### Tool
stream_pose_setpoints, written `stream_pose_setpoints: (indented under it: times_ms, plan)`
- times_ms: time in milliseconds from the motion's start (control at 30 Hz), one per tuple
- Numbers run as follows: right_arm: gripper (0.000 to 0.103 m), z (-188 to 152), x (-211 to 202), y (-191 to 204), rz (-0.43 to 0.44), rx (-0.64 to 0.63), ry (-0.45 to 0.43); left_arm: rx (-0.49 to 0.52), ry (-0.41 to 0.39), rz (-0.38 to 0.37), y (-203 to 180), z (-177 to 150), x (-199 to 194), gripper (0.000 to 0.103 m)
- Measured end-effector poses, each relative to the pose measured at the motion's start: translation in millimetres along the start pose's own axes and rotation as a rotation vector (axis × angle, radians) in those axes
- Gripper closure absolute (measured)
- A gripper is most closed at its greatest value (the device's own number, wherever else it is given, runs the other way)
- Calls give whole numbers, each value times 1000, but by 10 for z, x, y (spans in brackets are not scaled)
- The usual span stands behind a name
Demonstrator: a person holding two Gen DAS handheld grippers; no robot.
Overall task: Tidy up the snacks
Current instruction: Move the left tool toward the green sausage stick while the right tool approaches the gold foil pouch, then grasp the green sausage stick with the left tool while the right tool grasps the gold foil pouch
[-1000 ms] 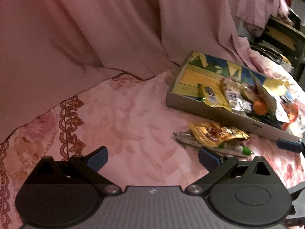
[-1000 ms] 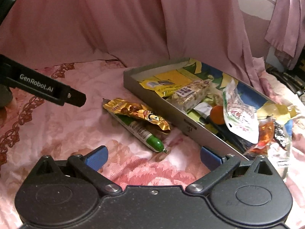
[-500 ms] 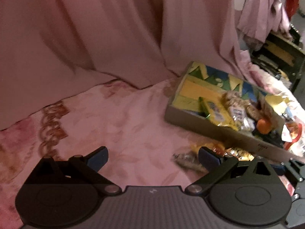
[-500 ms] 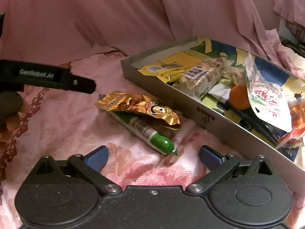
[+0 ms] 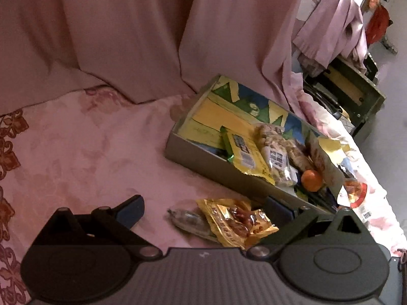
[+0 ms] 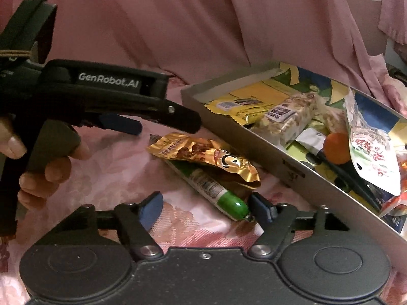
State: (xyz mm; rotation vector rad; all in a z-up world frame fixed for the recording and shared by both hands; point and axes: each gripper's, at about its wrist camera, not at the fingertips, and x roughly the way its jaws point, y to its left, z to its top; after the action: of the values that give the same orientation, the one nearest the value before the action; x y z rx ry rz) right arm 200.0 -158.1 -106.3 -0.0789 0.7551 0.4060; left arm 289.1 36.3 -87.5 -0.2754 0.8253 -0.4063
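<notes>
We see a gold snack packet (image 6: 206,156) lying on the pink floral bedspread (image 6: 106,167), draped across a green-tipped sausage stick (image 6: 216,190), both just beside the long near wall of the grey tray (image 6: 254,150). The tray holds a yellow wrapper (image 6: 244,101), a nut bar (image 6: 285,117), an orange (image 6: 335,148) and a white pouch (image 6: 371,150). Our right gripper (image 6: 206,204) has its jaws spread wide and holding nothing, its right pad touching the stick's green end. Our left gripper (image 5: 201,207) is likewise wide open and empty, hovering over the packet. Pink drapery (image 5: 152,38) hangs behind.
</notes>
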Motion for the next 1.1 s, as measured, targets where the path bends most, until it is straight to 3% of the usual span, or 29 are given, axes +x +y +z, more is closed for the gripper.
stream_pose_setpoints:
  times_ms: [100, 200, 300, 533, 667, 833, 1100]
  plan:
    - [45, 26, -31, 10, 19, -5, 16, 7, -6, 5, -1, 6, -20, 0]
    - [58, 69, -113, 57, 101, -24, 52, -3, 4, -3, 12, 27, -21, 0]
    - [59, 78, -150, 162, 161, -81, 74, -13, 31, 19, 21, 8, -77, 0]
    - [59, 27, -84, 273, 197, -99, 77, 22, 161, 94, -74, -140, -207, 1]
    - [58, 6, -154, 397, 233, -151, 78, 31, 176, 91, -84, -144, -188, 2]
    - [53, -6, -225, 459, 164, -239, 113, 57, 165, 145, -92, -132, -75, 4]
    - [32, -9, -346, 170, -11, -159, 143, 212, 167, 236, -279, -221, 46, 4]
